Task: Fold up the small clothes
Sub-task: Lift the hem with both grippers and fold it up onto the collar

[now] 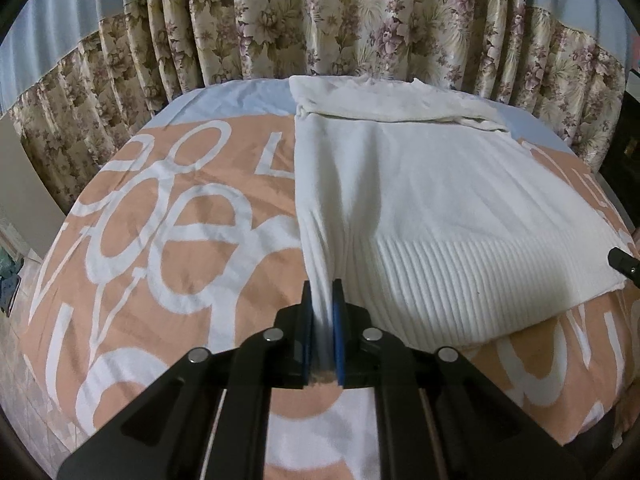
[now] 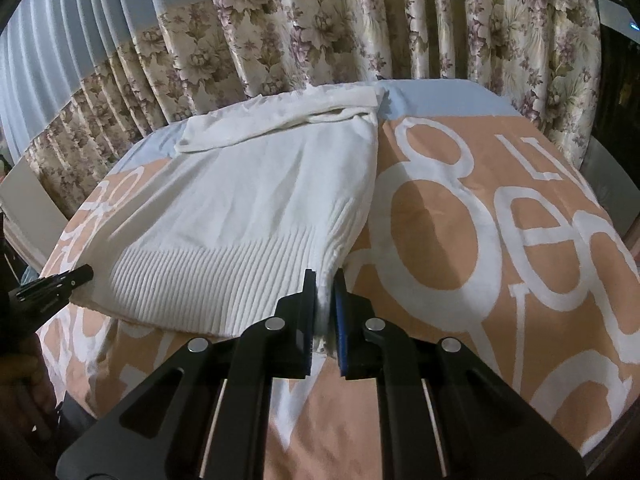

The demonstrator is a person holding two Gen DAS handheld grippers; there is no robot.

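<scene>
A white knit sweater [image 1: 432,200] lies flat on the bed, ribbed hem toward me, its far part folded over. It also shows in the right wrist view [image 2: 256,200]. My left gripper [image 1: 323,292] is shut on the sweater's near left hem corner. My right gripper [image 2: 324,284] is shut on the near right hem corner. The right gripper's tip shows at the right edge of the left wrist view [image 1: 624,262]. The left gripper's tip shows at the left edge of the right wrist view [image 2: 56,282].
The bed cover [image 1: 180,220] is peach with large white letters and a light blue band at the far end. Floral curtains [image 1: 320,20] hang close behind the bed. Dark furniture [image 2: 616,80] stands at the far right.
</scene>
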